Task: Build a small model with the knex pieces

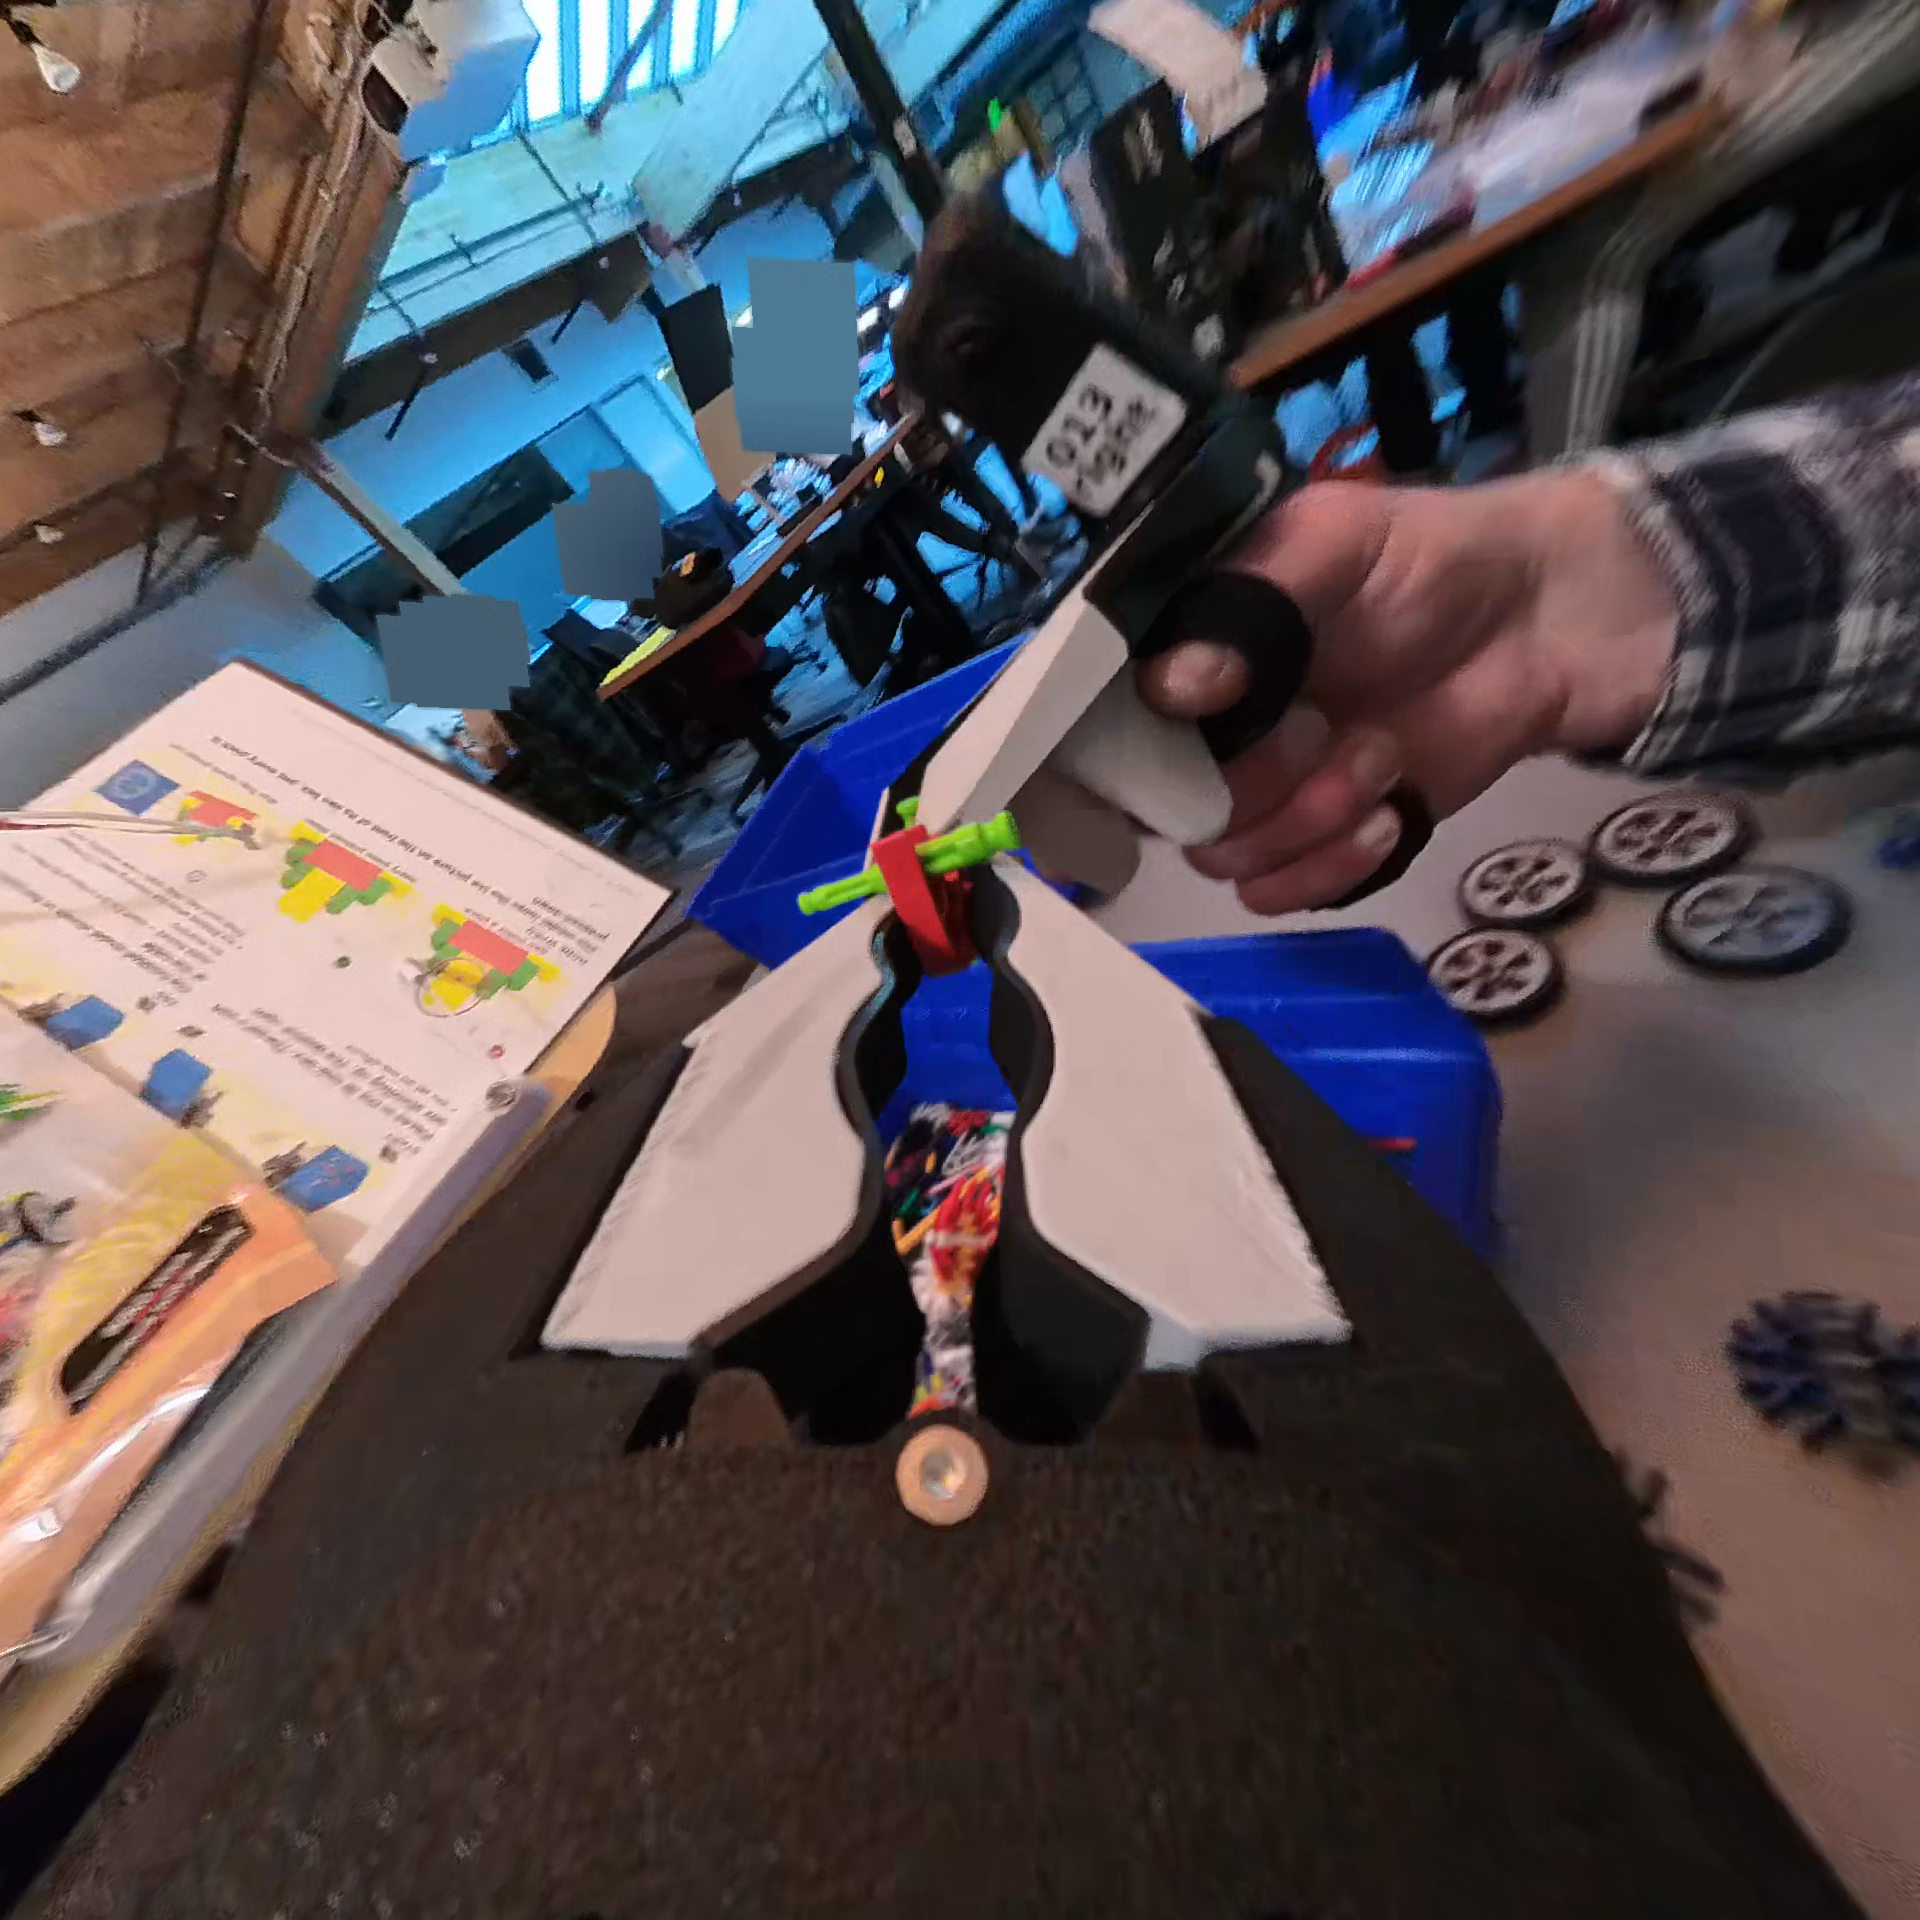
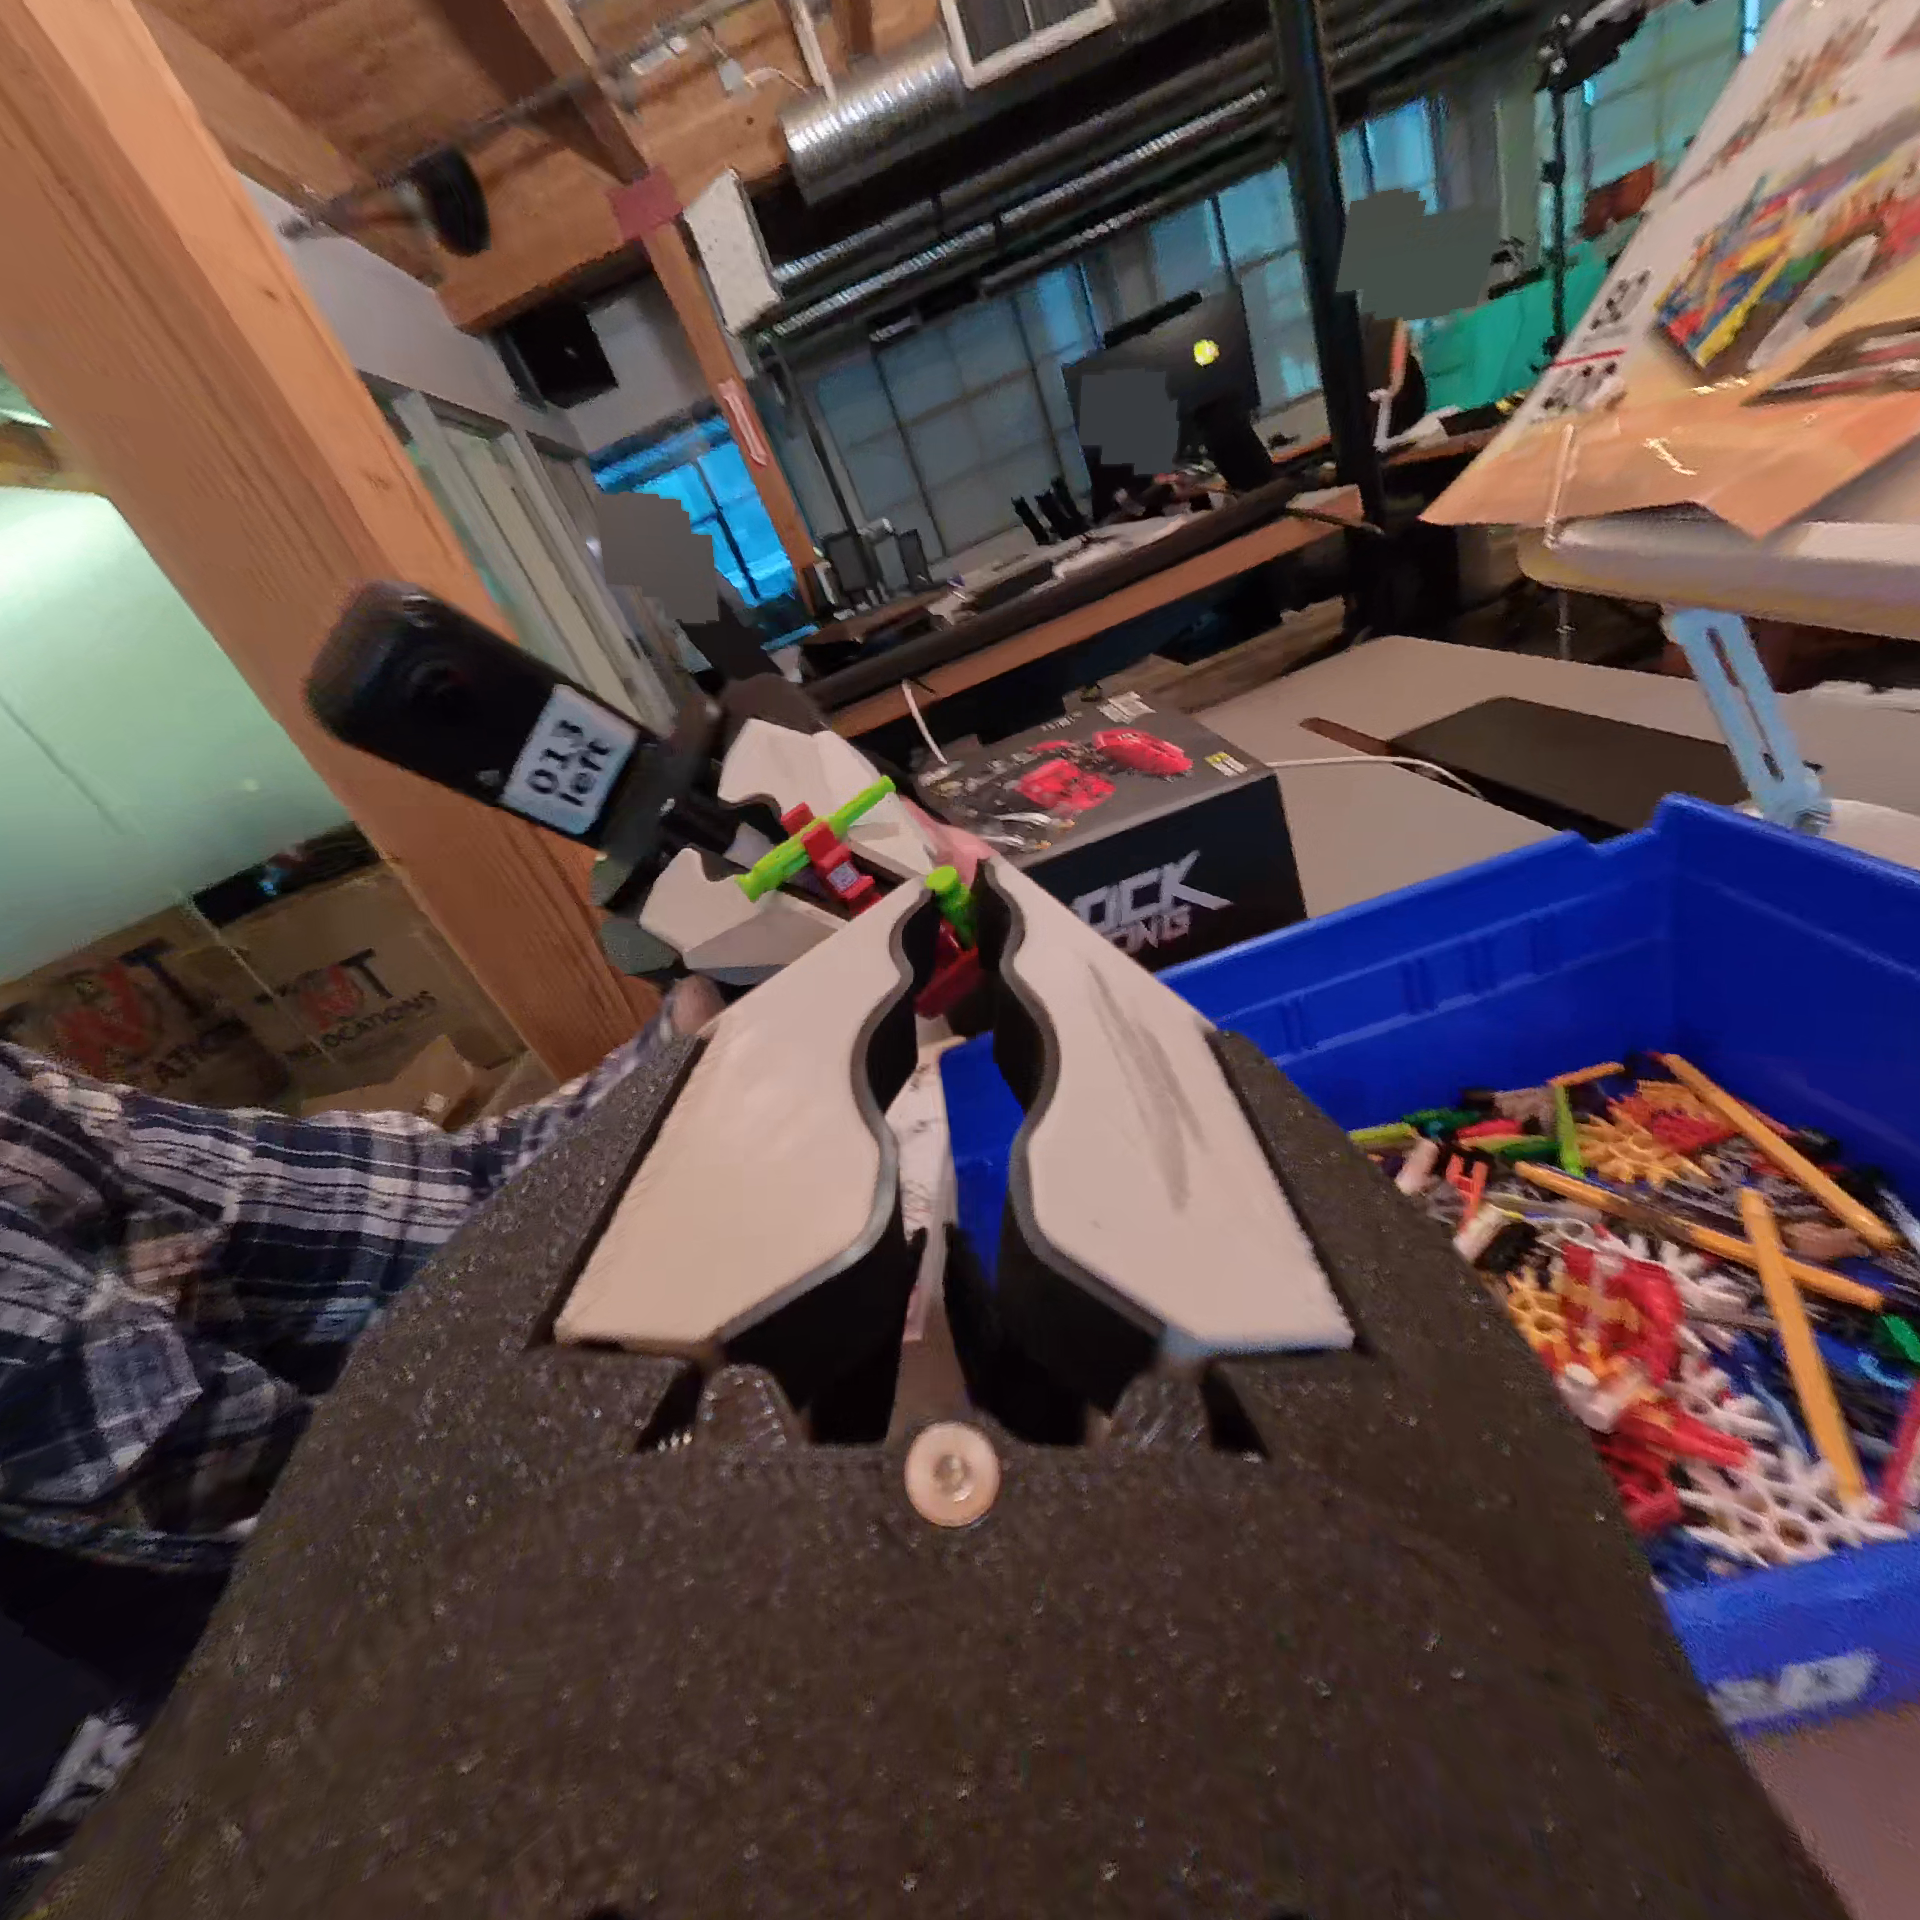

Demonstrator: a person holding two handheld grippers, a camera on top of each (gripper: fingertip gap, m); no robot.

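Red plastic is sitting pinched at the tips of both grippers: the left gripper (image 1: 933, 914) is clamping a red connector (image 1: 923, 904) with a green rod (image 1: 914, 862) running through it, just beyond the fingertips. The right gripper (image 2: 954, 940) is gripping another red connector (image 2: 951, 977) with a green rod (image 2: 951, 899) standing above its fingers. A blue bin (image 2: 1558, 966) of mixed building pieces is lying just below, with an open instruction booklet (image 1: 312, 894) to the left and loose wheels (image 1: 1662, 894) on the table.

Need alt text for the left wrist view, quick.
The left tool is shut on a red connector with a green rod through it; the right tool, in a person's hand, meets that rod over a blue bin. An instruction booklet lies left, wheels right.
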